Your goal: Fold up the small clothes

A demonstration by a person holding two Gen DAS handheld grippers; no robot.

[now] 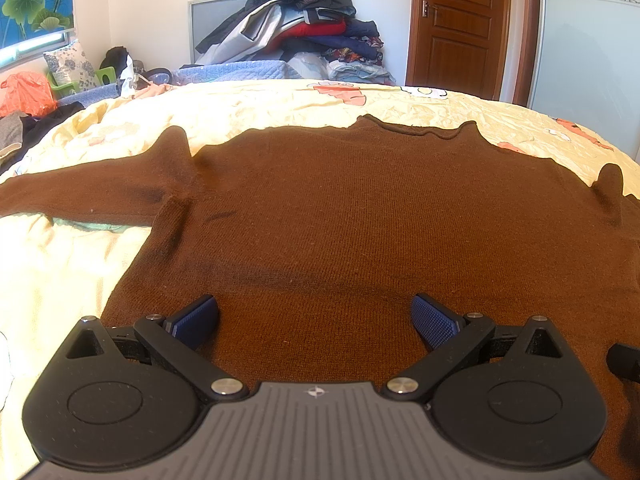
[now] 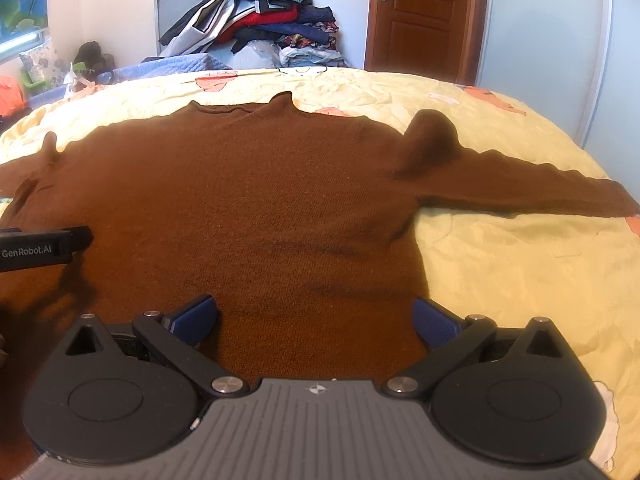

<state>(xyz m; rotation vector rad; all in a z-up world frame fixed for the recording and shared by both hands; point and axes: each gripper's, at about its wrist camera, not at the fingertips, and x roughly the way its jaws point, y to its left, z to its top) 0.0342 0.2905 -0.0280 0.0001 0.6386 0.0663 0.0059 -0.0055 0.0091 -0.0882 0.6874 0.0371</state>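
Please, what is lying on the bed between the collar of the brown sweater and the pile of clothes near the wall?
Only bare yellow bedspread lies between the sweater collar and the clothes pile; both wrist views show it.

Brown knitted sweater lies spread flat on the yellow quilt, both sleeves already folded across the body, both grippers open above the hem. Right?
Not quite. Both sleeves of the brown knitted sweater stretch outward on the yellow quilt; both wrist views show it. The left gripper and right gripper are open.
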